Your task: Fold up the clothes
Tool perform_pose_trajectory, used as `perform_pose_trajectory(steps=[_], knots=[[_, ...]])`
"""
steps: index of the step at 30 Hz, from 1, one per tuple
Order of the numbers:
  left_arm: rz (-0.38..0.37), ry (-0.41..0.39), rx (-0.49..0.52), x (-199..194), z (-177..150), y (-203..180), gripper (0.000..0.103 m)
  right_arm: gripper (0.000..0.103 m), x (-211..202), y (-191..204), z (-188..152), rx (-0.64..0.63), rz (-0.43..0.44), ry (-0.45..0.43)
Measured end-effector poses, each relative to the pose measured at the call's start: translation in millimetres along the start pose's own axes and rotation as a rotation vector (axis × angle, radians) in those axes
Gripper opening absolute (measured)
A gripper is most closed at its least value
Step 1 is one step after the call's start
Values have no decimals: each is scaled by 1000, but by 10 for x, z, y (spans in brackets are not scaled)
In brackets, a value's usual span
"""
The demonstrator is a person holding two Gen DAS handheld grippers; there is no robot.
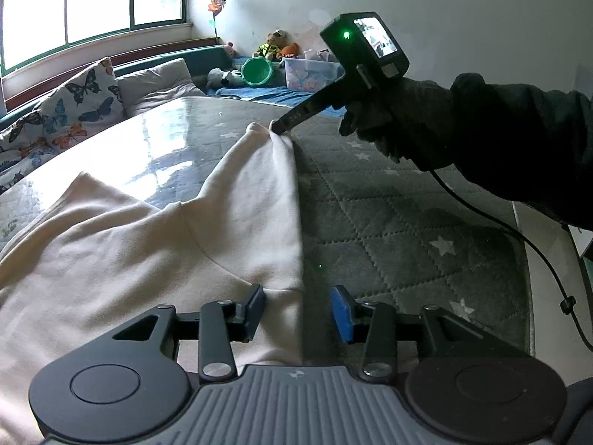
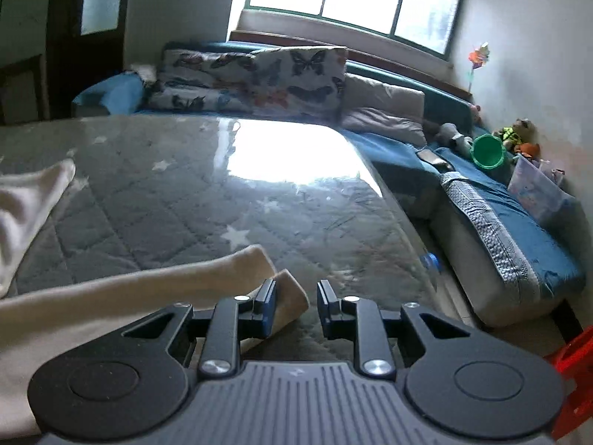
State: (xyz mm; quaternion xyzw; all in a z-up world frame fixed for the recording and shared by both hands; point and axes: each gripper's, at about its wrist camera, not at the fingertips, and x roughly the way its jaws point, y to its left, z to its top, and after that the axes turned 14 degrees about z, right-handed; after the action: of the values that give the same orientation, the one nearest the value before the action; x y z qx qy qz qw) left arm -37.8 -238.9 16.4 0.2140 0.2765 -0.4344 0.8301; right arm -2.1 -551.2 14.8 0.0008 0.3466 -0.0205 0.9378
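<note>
A cream garment [image 1: 148, 244] lies spread on the grey star-quilted mattress [image 1: 389, 215]. In the left wrist view my left gripper [image 1: 299, 309] is open low over the garment's near right hem, whose edge runs between the jaws without the pads pressing it. A gloved hand [image 1: 400, 126] holds my right gripper [image 1: 280, 128], its tip at the garment's bunched far corner. In the right wrist view my right gripper [image 2: 296, 307] is open, and a cream sleeve cuff [image 2: 289, 296] lies on the mattress [image 2: 185, 200] under and beside its left finger [image 2: 267, 307].
Butterfly-print pillows [image 1: 74, 107] line the far side under the window. A green bucket [image 1: 257, 70], a clear plastic box [image 1: 311, 72] and soft toys [image 1: 274, 44] sit on the blue bedding beyond. A black cable [image 1: 548, 259] hangs from the right gripper. A red object [image 2: 574, 356] stands at the lower right.
</note>
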Motion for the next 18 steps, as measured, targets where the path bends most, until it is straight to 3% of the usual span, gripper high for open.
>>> perform_pose_trajectory(steps=[5, 8, 13, 18], knots=[[0, 2, -5, 17, 5, 4, 44, 22, -193, 176, 33, -53, 0, -68], [2, 1, -7, 24, 5, -3, 45, 25, -273, 306, 53, -79, 79, -85], [4, 1, -10, 37, 18, -14, 45, 25, -202, 579, 7, -122, 197, -40], [3, 2, -10, 36, 16, -15, 45, 25, -74, 623, -81, -123, 213, 5]])
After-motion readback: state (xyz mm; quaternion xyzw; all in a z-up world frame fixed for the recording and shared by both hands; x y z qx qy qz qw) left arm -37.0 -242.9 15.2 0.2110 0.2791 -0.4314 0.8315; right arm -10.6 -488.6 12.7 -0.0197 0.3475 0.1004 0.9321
